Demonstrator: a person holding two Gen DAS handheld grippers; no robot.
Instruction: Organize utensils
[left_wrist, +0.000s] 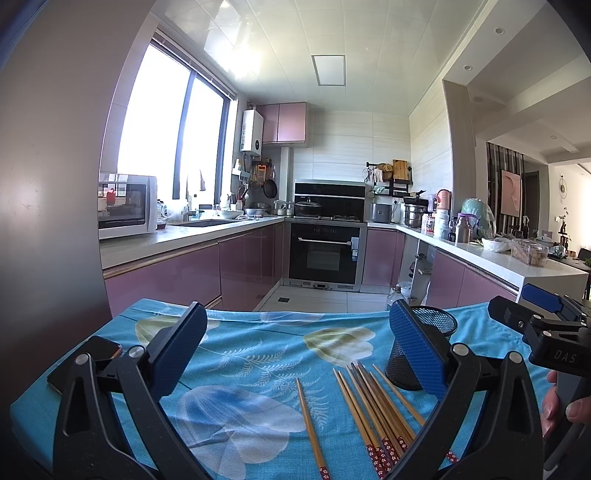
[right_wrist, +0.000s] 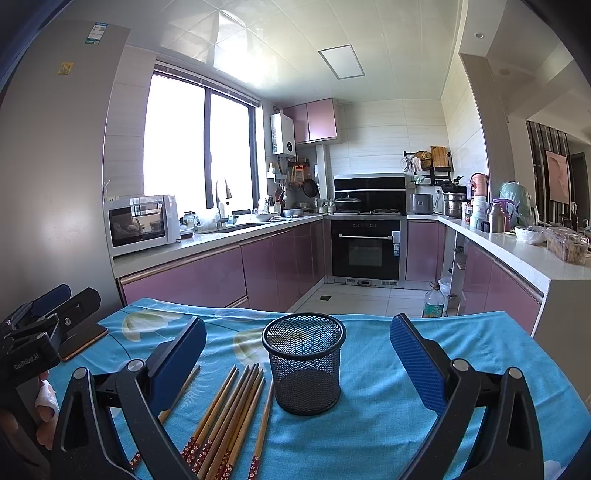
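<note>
Chopsticks (right_wrist: 229, 413) loose on blue floral tablecloth (right_wrist: 369, 424) beside mesh cup (right_wrist: 304, 363); both grippers' jaws wide, empty; kitchen behind.

Table (right_wrist: 443, 387) covered by blue floral cloth (left_wrist: 258, 354) — wooden chopsticks (right_wrist: 229, 413), upright mesh cup (right_wrist: 304, 363), phone (left_wrist: 88, 360) laid on it.

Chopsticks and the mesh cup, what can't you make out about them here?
- Chopsticks: both views, decorated ends cut off by the bottom edge; exact count unclear.
- Mesh cup: left wrist view, left gripper finger hides part.
- Phone: finger covers it.
</note>
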